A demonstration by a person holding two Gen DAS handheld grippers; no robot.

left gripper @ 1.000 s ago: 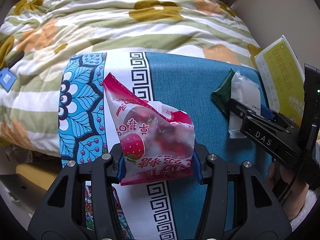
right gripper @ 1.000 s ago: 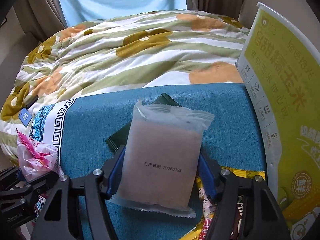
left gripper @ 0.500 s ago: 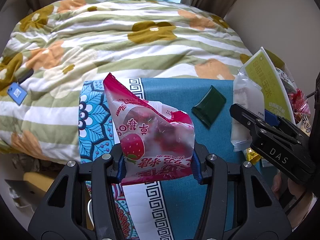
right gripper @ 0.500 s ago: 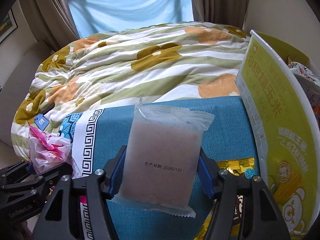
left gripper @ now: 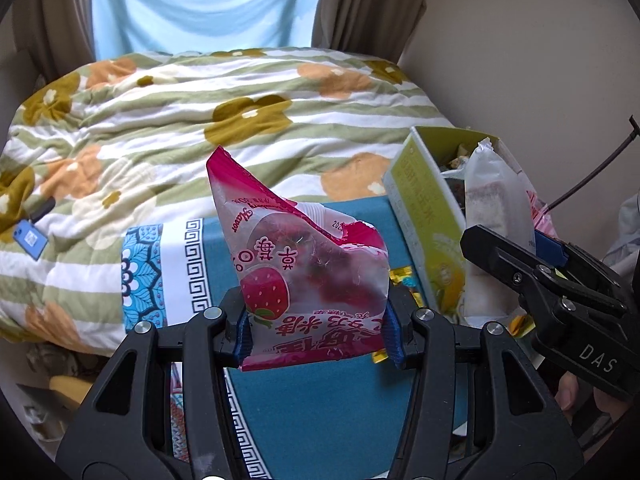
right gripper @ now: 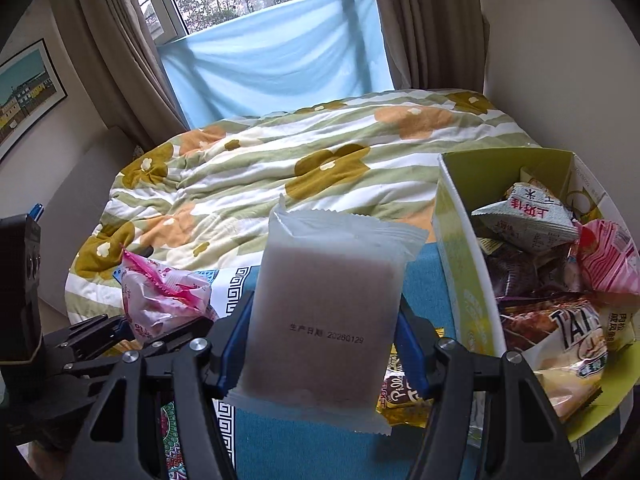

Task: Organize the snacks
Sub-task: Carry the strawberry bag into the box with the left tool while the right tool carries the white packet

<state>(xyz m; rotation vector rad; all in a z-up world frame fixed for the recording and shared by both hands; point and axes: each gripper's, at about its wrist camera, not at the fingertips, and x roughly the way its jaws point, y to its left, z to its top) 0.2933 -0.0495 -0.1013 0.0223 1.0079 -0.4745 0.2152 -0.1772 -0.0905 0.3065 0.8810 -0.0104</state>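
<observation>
— Left tongs (left gripper: pixel 316 330)?
— Clamped on the pink pack (left gripper: pixel 304 276), blue pads pressing both sides near its printed end, torn top pointing up. Held clear above the bench (left gripper: pixel 320 408), over the teal cloth near the patterned left edge.

— Right tongs (right gripper: pixel 322 354)?
— Clamped on the white pack (right gripper: pixel 328 316), upright between blue pads, date print facing the camera. Also held off the bench, just left of the box (right gripper: pixel 460 264).

— From the left view?
— Right tongs (left gripper: pixel 556 264) seen side-on at the right edge, white pack (left gripper: pixel 496 216) standing up beside the box (left gripper: pixel 424 216). Fingertips of a hand (left gripper: pixel 568 396) showing under them.

— From the right view?
— Left tongs (right gripper: pixel 132 332) low at the left, pink pack (right gripper: pixel 160 296) crumpled in them.

— Box?
— At the bench's right edge, open on top, heaped with snack bags (right gripper: pixel 560 280). Yellow wrappers (right gripper: pixel 400 396) lying on the cloth just beside its wall.

— Beyond the bench?
— Bed with a flowered quilt (right gripper: pixel 304 160) along the far edge.
</observation>
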